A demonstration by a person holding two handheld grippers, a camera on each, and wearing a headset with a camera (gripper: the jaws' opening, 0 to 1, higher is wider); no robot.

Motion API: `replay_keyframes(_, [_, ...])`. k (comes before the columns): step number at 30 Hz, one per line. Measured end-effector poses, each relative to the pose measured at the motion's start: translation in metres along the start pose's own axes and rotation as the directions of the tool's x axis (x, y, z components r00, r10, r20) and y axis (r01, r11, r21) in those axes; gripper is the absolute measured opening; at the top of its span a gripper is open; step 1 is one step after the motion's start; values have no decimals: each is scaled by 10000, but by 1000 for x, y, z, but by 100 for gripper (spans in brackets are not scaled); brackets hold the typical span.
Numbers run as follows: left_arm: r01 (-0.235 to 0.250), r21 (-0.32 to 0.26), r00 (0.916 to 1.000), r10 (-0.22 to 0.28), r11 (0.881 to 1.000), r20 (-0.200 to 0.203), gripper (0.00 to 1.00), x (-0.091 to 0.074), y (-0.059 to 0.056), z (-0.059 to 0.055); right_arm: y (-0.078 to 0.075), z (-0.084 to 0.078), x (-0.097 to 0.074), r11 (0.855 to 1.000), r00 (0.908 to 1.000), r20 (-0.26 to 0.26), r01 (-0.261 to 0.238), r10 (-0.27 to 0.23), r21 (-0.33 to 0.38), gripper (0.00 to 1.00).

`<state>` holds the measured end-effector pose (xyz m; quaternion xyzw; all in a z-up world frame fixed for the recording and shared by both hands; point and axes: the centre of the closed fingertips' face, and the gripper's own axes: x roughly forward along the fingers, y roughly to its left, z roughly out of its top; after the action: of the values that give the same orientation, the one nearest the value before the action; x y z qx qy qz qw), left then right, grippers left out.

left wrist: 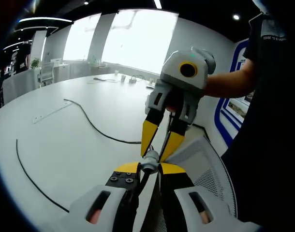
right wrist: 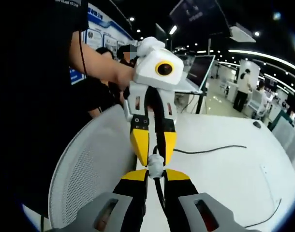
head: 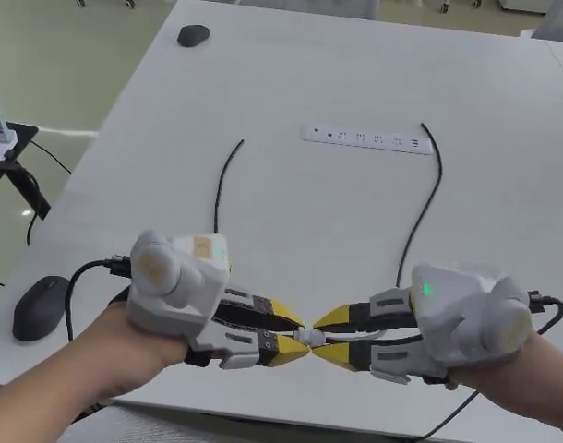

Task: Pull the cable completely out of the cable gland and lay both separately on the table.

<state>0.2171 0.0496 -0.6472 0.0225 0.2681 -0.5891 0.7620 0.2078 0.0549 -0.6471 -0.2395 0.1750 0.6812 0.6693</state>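
- The cable gland (left wrist: 150,162) hangs in the air just above the near edge of the table (head: 291,212), caught between the two grippers, which meet tip to tip.
- The cable (right wrist: 159,191), thin and dark, comes out of the gland and runs back between the right gripper's jaws. It is not out yet.
- The left gripper (head: 298,338) has its jaws closed on the gland.
- The right gripper (head: 320,339) has its jaws drawn in and seems to pinch the cable right where it leaves the gland. The exact contact is hard to make out.
- Farther out on the table lie two loose black wires (head: 420,203), a power strip (head: 360,138) near the far edge, one mouse (head: 193,35) by the far left corner and another mouse (head: 40,306) at the left edge.
- A mesh chair (right wrist: 89,164) stands below the near edge.
- Risks, as I judge them:
  - The right jaws may slide along the thin cable if the gland clamps it tightly.
  - A pull off the gland's axis could jam the cable.
  - A sudden release could flick the small gland out of the left tips and over the near edge onto the chair or floor.
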Motion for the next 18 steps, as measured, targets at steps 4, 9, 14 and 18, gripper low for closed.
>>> replay_keyframes(4, [31,-57,10000,-31,10000,-26,15,3,-2,0,3,-4,0,9932,9978,-584,249,-317,-1137,7])
replay_keyframes(9, [-3,-10,9999,3,10000,-111,15,6,-4,-4,6,-6,2,9872,9956,-844,268,-404,-1570,8])
replay_keyframes(14, [-30,201,9998,34,9998,-193,15,4,-3,-4,4,-7,3,9889,9952,-788,458,-574,-1414,8])
replay_keyframes(18, [-105,200,9998,108,9997,-165,15,4,-3,-4,2,-6,4,9921,9952,-789,488,-581,-1152,8])
